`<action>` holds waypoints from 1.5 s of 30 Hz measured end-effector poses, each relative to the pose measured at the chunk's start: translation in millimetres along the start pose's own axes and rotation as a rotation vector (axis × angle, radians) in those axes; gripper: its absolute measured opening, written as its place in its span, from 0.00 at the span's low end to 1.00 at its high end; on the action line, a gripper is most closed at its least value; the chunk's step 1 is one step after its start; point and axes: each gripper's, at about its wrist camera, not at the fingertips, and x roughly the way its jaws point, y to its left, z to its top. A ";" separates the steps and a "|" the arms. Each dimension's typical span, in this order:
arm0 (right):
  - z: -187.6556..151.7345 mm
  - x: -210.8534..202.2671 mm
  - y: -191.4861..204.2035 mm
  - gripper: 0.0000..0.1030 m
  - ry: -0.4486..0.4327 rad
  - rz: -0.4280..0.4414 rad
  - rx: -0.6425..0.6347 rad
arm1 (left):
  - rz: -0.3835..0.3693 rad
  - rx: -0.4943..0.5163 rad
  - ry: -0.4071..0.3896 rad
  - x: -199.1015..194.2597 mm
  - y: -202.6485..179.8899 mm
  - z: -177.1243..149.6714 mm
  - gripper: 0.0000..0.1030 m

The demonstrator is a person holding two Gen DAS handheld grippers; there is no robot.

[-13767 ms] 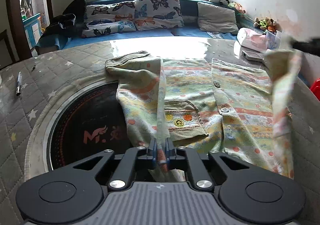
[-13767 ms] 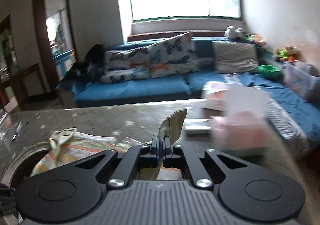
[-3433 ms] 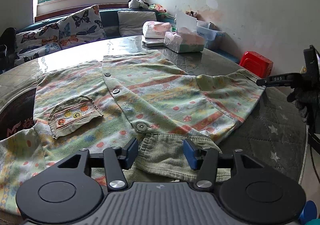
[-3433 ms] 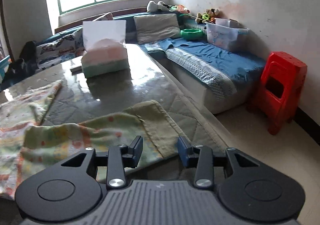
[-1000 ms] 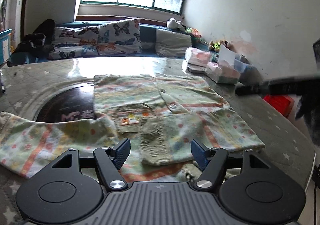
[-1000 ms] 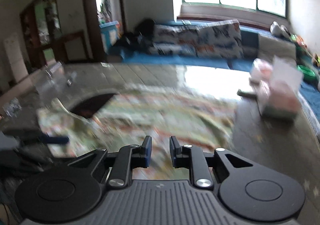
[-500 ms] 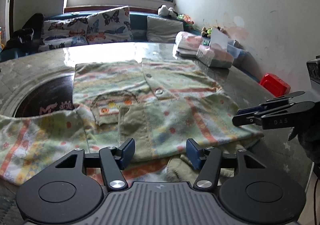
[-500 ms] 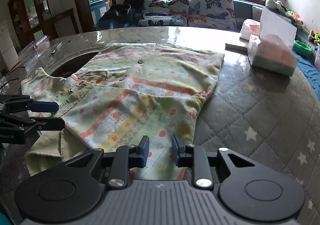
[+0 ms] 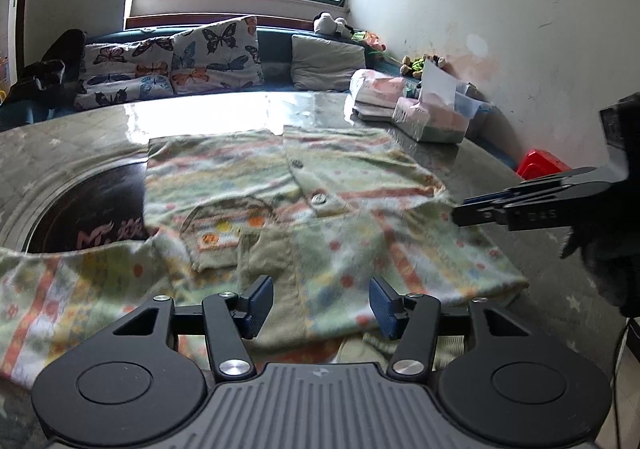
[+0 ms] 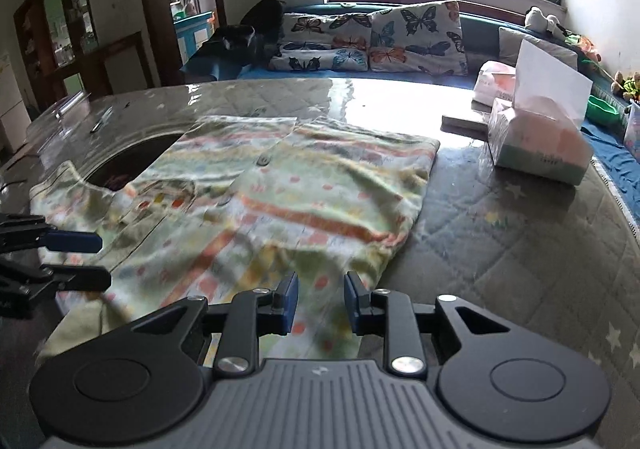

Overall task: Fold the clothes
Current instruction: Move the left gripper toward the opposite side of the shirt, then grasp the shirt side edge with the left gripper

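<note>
A striped green and orange child's shirt [image 9: 280, 209] with buttons and a small chest pocket lies flat on the quilted table; it also shows in the right wrist view [image 10: 288, 189]. One sleeve is folded across the front, the other sleeve [image 9: 60, 289] lies spread to the left. My left gripper [image 9: 320, 303] is open and empty, low over the shirt's near edge. My right gripper [image 10: 318, 303] is open and empty over the shirt's right part; it also shows in the left wrist view [image 9: 476, 211], at the right. The left gripper also shows in the right wrist view [image 10: 72, 259], at the left.
A round black hotplate [image 9: 80, 217] is set in the table, partly under the shirt. Tissue boxes [image 10: 536, 145] stand at the table's far right. A blue sofa with butterfly cushions [image 10: 372, 37] runs behind the table. A red stool [image 9: 540, 165] stands beside the wall.
Both grippers have opened a little wider and moved closer over the shirt. The shirt lies as it did half a second ago.
</note>
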 end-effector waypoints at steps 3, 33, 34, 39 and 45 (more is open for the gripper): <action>5.5 12.5 -3.3 0.24 0.004 -0.002 -0.003 | -0.005 0.000 0.007 9.6 -2.4 5.5 0.54; -15.0 3.5 92.7 0.38 0.042 0.112 -0.222 | 0.115 -0.097 -0.046 -22.7 34.8 -12.3 0.58; -15.0 4.6 92.9 0.38 0.046 0.111 -0.219 | 0.133 -0.113 -0.052 -26.1 40.3 -12.7 0.59; -16.4 10.4 94.0 0.39 0.064 0.100 -0.219 | 0.225 -0.200 -0.083 -40.1 70.0 -14.6 0.59; -14.6 10.1 96.3 0.42 0.074 0.080 -0.223 | 0.346 -0.270 -0.129 -57.2 102.4 -15.0 0.63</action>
